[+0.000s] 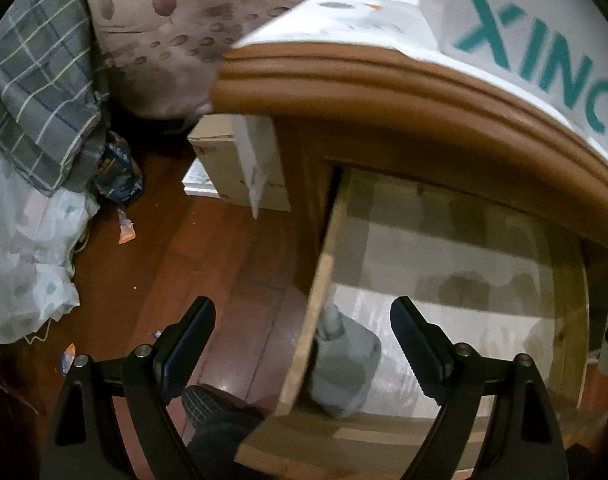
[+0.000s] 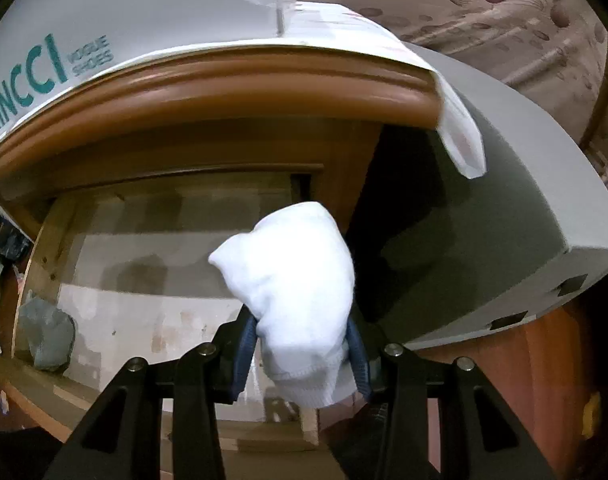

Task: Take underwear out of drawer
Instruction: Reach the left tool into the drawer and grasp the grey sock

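Observation:
The wooden drawer (image 1: 324,280) of a brown nightstand stands pulled out, lined with pale paper. A rolled grey underwear (image 1: 344,364) lies in its front left corner; it also shows in the right wrist view (image 2: 45,336). My left gripper (image 1: 304,340) is open and empty, above the drawer's left wall, with the grey roll between its fingers in view. My right gripper (image 2: 301,352) is shut on a rolled white underwear (image 2: 295,280) and holds it up above the drawer (image 2: 39,256).
A white shoe box with teal lettering (image 1: 544,52) sits on the nightstand top. A grey panel (image 2: 484,220) stands to the right. Bedding (image 1: 35,120), a cardboard box (image 1: 231,168) and scraps lie on the wooden floor (image 1: 163,272) to the left.

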Demonstrator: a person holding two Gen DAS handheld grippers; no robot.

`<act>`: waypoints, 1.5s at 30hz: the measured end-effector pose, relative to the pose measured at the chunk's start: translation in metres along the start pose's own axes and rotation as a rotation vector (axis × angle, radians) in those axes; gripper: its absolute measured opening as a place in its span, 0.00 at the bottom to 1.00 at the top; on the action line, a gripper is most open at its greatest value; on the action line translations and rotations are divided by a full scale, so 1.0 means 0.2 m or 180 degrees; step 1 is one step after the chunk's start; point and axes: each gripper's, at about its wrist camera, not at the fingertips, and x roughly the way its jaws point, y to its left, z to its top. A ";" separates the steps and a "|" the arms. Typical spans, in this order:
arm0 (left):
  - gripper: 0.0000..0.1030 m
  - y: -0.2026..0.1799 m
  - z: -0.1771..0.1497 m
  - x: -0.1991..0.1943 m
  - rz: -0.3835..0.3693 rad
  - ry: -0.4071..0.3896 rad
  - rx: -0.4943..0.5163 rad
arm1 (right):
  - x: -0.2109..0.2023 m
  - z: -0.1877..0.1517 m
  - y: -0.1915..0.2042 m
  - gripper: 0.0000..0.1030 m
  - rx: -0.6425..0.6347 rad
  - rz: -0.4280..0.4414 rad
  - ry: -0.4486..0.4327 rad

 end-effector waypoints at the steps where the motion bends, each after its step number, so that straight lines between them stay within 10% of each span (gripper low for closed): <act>1: 0.85 -0.03 -0.01 0.00 0.0002 0.0023 0.0075 | 0.01 0.00 0.00 0.40 0.0010 -0.0024 0.0002; 23: 0.85 -0.14 -0.08 0.18 -0.0432 0.0900 -0.0116 | -0.12 0.02 -0.25 0.40 0.0409 0.0117 -0.0158; 45: 0.79 -0.28 -0.11 0.51 -0.0329 0.1846 -0.0163 | -0.17 0.06 -0.31 0.40 0.0515 0.0346 -0.0182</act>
